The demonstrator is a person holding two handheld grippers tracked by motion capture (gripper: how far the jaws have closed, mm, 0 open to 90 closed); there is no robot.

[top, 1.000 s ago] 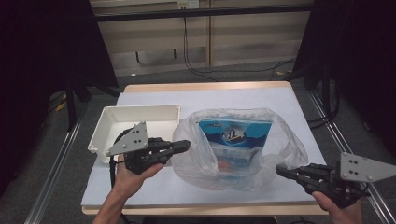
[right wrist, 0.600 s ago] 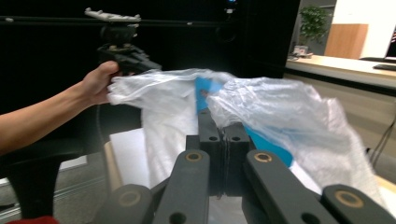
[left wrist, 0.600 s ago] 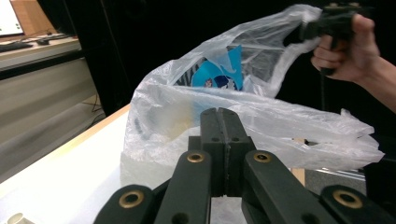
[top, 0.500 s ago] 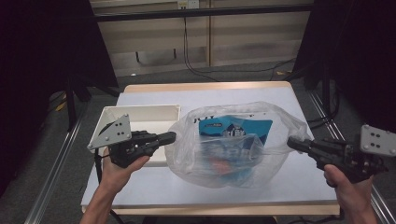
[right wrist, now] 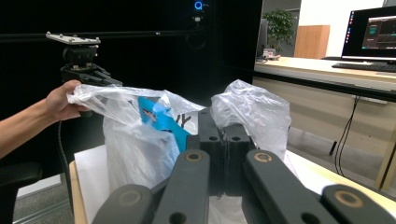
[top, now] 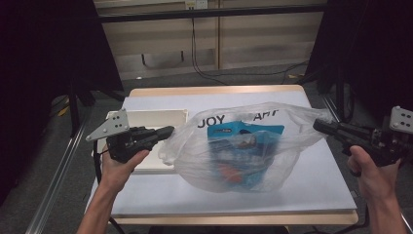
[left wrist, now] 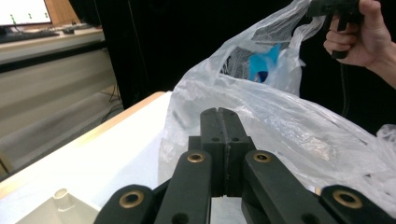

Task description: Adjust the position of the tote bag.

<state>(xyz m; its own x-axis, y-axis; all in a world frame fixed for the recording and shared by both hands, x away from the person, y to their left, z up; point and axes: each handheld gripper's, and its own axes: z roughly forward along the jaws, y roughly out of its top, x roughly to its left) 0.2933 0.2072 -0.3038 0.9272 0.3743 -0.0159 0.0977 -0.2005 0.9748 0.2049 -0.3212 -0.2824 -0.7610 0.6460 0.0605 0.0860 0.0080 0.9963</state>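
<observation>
While both grippers pinch opposite edges of the plastic bag (top: pixel 243 146), it hangs stretched between them over the white table (top: pixel 321 190), bottom resting on the tabletop. Left gripper (top: pixel 165 130): jaws pressed together on the bag's left rim; its own view shows them closed with film bunched right at the tips. Right gripper (top: pixel 319 124): jaws also pressed together, clamped on the right rim near the far corner. Blue packet (top: pixel 243 139) stands inside the bag, something orange (top: pixel 229 173) lower down, can't tell what.

Risks, as a judgement: the film is thin and slick, so a harder pull apart could slip it out of either pinch, and the mouth would collapse. Uneven pulling could tear the rim at the clamp point. Lifting one side higher would tip the bag, and the blue packet may slide toward the low side or out. White tray (top: pixel 146 117) sits just beside the left gripper; a sideways swing could knock it.
</observation>
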